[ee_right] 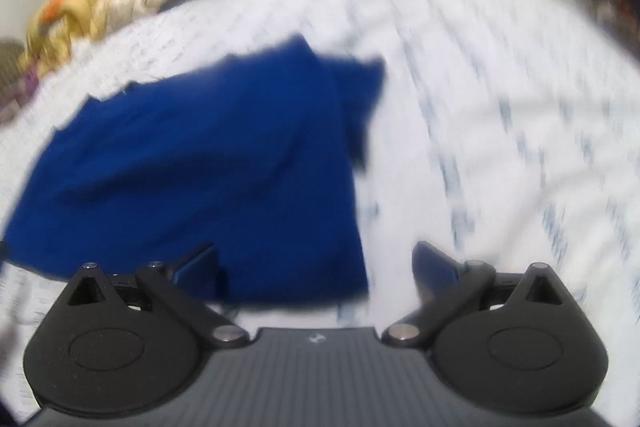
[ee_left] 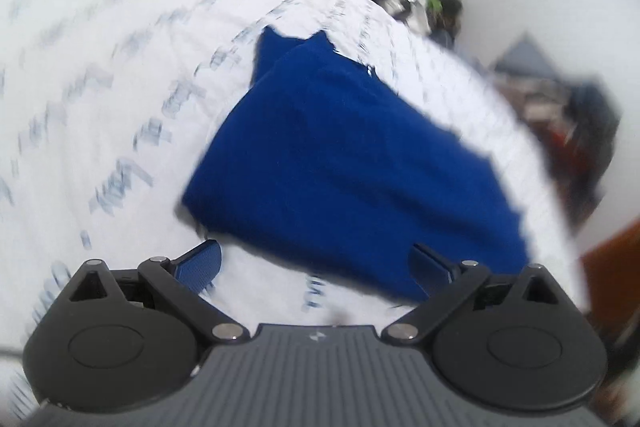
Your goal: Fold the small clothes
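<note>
Left wrist view, blurred: left gripper (ee_left: 316, 267) hovers low over the white printed bedsheet (ee_left: 120, 75), jaws spread wide, holding nothing. The blue garment (ee_left: 340, 163) lies flat on the sheet just ahead, its near edge beside the right fingertip; contact unclear.

Right wrist view, also blurred: right gripper (ee_right: 316, 267) hangs above the sheet, jaws wide apart, empty. The garment lies ahead and left, its near corner between the fingers. Yellow cloth (ee_right: 96, 11) is bunched at the bed's far left edge.
</note>
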A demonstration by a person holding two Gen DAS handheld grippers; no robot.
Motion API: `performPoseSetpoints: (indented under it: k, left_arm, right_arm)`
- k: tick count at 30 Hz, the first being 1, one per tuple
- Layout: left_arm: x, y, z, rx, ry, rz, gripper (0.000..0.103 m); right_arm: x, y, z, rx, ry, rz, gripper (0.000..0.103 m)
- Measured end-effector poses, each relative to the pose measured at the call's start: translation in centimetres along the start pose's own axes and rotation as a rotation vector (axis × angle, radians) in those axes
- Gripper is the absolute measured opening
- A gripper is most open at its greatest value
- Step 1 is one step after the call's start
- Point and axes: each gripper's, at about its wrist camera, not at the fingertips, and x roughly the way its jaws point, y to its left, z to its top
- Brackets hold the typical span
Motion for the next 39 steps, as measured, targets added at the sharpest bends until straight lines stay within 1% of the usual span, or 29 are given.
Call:
performPoseSetpoints:
  k: [2, 5, 6, 7, 8, 9, 10, 11, 12, 13, 14, 15, 17, 19, 21, 23, 24, 26, 27, 28, 29, 30, 31, 33, 35, 36, 37, 38, 39]
  left_arm:
    - [-0.3, 1.6, 0.3, -0.12, -0.011, -0.052, 0.099]
    - [0.2, 2.1, 1.0, -0.185, -0.012, -0.089, 0.098]
    - [0.6, 1.9, 1.3, -0.19, -0.019, -0.087, 0.094]
    - [0.6, 1.7, 1.3, -0.189, -0.027, -0.07, 0.085]
    - [0.7, 1.5, 1.4, -0.18, -0.037, -0.043, 0.079]
    - [0.9, 1.1, 1.5, -0.168, -0.041, -0.013, 0.07]
    - [0.9, 0.9, 1.7, -0.16, -0.041, 0.006, 0.065]
    - [0.7, 0.9, 1.5, -0.152, -0.042, 0.014, 0.062]
    - [0.6, 0.9, 1.5, -0.14, -0.04, 0.032, 0.049]
    - [0.7, 0.8, 1.6, -0.122, -0.029, 0.054, 0.023]
    - [1.0, 0.9, 1.8, -0.113, -0.002, 0.068, 0.006]
    - [0.9, 1.2, 1.9, -0.117, 0.019, 0.068, 0.005]
    - [-0.3, 1.2, 2.1, -0.096, -0.004, 0.047, 0.005]
    - [-1.7, 0.9, 2.3, -0.051, -0.021, 0.021, 0.005]
    - [-1.6, 1.3, 2.4, -0.018, -0.004, 0.047, 0.006]
    - [-0.3, 2.1, 1.9, -0.009, 0.04, 0.086, 0.007]
    - [0.0, 2.1, 1.8, 0.005, 0.035, 0.08, 0.015]
    - [-0.6, 1.2, 1.9, 0.077, 0.008, 0.117, 0.02]
    - [-1.5, 0.7, 2.0, 0.109, -0.031, 0.136, 0.036]
    - [-2.4, 0.0, 2.3, 0.157, -0.087, 0.138, 0.056]
    - [-3.0, -1.1, 2.7, 0.218, -0.139, 0.139, 0.066]
    - [-3.0, -2.4, 3.3, 0.287, -0.185, 0.147, 0.081]
    - [-2.5, -3.8, 3.9, 0.35, -0.221, 0.161, 0.084]
    - [0.2, -6.2, 5.3, 0.468, -0.235, 0.165, 0.083]
    - [4.6, -8.3, 6.6, 0.557, -0.218, 0.188, 0.075]
    - [7.1, -9.1, 7.4, 0.589, -0.18, 0.207, 0.065]
    - [9.4, -9.8, 8.2, 0.606, -0.137, 0.216, 0.047]
    - [11.6, -10.3, 8.9, 0.625, -0.089, 0.211, 0.041]
    - [13.4, -10.6, 9.2, 0.652, -0.053, 0.221, 0.042]
  right_arm:
    - [-0.2, -1.5, -0.3, 0.097, -0.006, 0.075, 0.103]
    - [0.7, -3.0, -0.3, 0.186, -0.007, 0.149, 0.103]
    - [1.4, -2.6, 0.5, 0.189, -0.005, 0.161, 0.103]
    - [2.0, -2.3, 0.7, 0.18, -0.002, 0.168, 0.103]
    - [2.5, -2.0, 0.7, 0.161, 0.002, 0.17, 0.103]
    - [2.8, -1.5, 1.0, 0.13, 0.005, 0.164, 0.102]
    - [3.1, -0.9, 1.0, 0.091, 0.0, 0.137, 0.088]
    - [3.5, -0.3, 1.2, 0.055, 0.0, 0.093, 0.046]
    - [3.8, -0.1, 1.5, 0.047, 0.012, 0.066, 0.026]
    - [3.8, -0.5, 1.9, 0.059, 0.016, 0.076, 0.019]
    - [3.7, -0.7, 2.0, 0.069, 0.025, 0.087, 0.015]
    - [3.7, -0.9, 2.2, 0.068, 0.033, 0.089, 0.013]
    - [2.6, -1.1, 2.5, 0.049, 0.024, 0.105, 0.011]
    - [0.8, -1.2, 3.0, 0.016, 0.007, 0.11, 0.01]
    - [-0.3, -1.4, 2.4, -0.01, 0.01, 0.069, 0.01]
    - [1.5, -2.3, 2.1, -0.015, 0.043, 0.019, 0.009]
    - [1.9, -2.6, 1.9, -0.017, 0.033, 0.034, 0.008]
    - [2.3, -2.3, 2.0, -0.029, 0.019, 0.03, 0.012]
    - [2.3, -2.3, 2.4, -0.037, 0.014, 0.03, 0.016]
    - [2.0, -2.4, 3.1, -0.031, -0.003, 0.027, 0.03]
    - [1.2, -2.3, 3.7, -0.019, -0.04, 0.024, 0.043]
    - [0.8, -2.1, 4.5, -0.012, -0.086, 0.032, 0.051]
    - [0.7, -1.5, 5.5, -0.013, -0.128, 0.053, 0.064]
    - [1.4, 0.6, 7.8, -0.049, -0.17, 0.092, 0.067]
    - [4.4, 3.4, 10.6, -0.105, -0.169, 0.117, 0.065]
    - [5.9, 4.8, 12.0, -0.122, -0.148, 0.107, 0.065]
    - [8.0, 5.8, 13.3, -0.147, -0.121, 0.106, 0.066]
    - [9.8, 6.9, 14.4, -0.185, -0.102, 0.113, 0.065]
    - [11.2, 8.0, 15.1, -0.221, -0.093, 0.108, 0.065]
